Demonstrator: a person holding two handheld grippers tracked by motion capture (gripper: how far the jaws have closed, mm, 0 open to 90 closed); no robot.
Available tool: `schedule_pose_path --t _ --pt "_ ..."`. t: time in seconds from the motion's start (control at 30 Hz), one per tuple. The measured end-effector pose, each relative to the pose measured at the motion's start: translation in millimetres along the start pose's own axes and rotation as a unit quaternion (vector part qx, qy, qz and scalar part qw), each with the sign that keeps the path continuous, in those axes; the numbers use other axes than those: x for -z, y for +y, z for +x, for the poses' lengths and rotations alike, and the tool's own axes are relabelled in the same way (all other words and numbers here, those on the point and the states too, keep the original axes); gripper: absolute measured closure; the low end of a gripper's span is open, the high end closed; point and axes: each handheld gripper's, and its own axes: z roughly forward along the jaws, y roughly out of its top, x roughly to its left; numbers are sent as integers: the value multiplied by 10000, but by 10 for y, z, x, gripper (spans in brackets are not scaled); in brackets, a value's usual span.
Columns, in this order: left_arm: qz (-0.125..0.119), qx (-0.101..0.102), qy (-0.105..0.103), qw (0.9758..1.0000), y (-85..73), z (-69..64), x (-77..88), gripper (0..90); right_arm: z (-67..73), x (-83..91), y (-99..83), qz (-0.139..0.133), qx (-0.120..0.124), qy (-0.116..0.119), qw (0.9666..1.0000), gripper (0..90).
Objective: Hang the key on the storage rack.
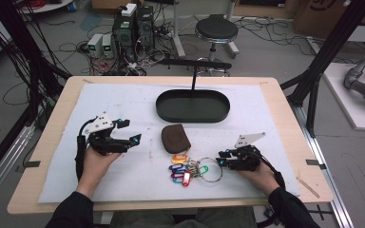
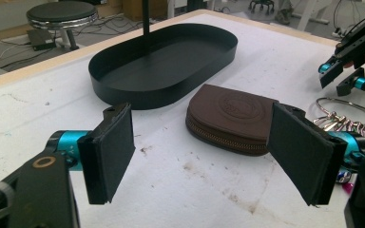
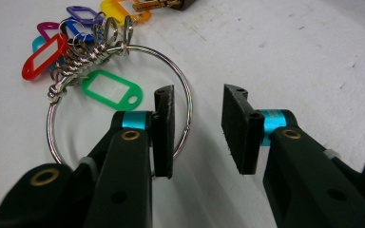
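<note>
Key ring (image 1: 212,170): a thin steel hoop lying flat on the white mat near the counter's front edge, right of centre, with its bare arc turned toward the right hand-held gripper.
Tags (image 1: 183,170): a bunch of coloured plastic tags on small split rings, crowded on the hoop's left side, just in front of the brown pouch.
Right hand-held gripper (image 3: 198,124): jaws part open and gripping nothing; the left pad stands over the hoop's right-hand arc, the other pad outside it on bare mat.
Left hand-held gripper (image 2: 204,152): jaws spread wide and empty, aimed at the pouch.
Weight: probably light, with most of the load in the tag bunch, so the hoop should hang with the tags lowest once lifted.
Stiffness: the hoop looks rigid; the tags are loose and will likely swing and slide round the wire.
Surface: smooth, round, polished wire, likely to slip or roll between flat pads.
Fragility: little to break, judging by steel and plastic.
Where to hold: the bare arc away from the tags, pinched across the wire with one pad inside the hoop.
Difficulty: the wire lies flush on the mat, so the pads must reach right down.
Pouch (image 1: 175,137): soft, zipped, lying between the tags and the black oval tray (image 1: 192,105).
</note>
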Motion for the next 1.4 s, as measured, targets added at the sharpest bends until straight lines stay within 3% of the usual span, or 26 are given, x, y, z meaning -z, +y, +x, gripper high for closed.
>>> schedule_pose_path --t 0.07,0.27,0.4,0.7,0.77,0.83,1.07,1.3,1.4 --pt "10 5 -12 10000 -1 -5 -5 242 9 -27 6 57 93 -45 9999 682" --pt "12 -8 -20 10000 0 -13 -8 242 70 -3 17 129 29 1 9999 682" --pt "2 17 -13 10000 -3 -3 -2 243 184 119 -20 121 -199 -176 9996 682" --pt "3 -24 -29 10000 4 -20 -23 243 239 37 -63 286 -287 -521 9978 670" --pt "-6 -27 -45 10000 6 -26 -28 243 249 10 -74 318 -238 -582 9975 676" --pt "3 -42 -51 10000 7 -26 -32 243 298 -7 -77 330 -2 -809 9962 714" --pt "10 -36 -66 10000 9 -38 -45 243 395 -46 -61 335 489 -1022 9930 865" --pt "2 -31 -66 10000 10 -45 -42 243 331 -52 -33 263 303 -988 9943 880" --pt "12 -17 -59 10000 4 -38 -39 243 288 -2 -13 84 158 -997 9949 879"
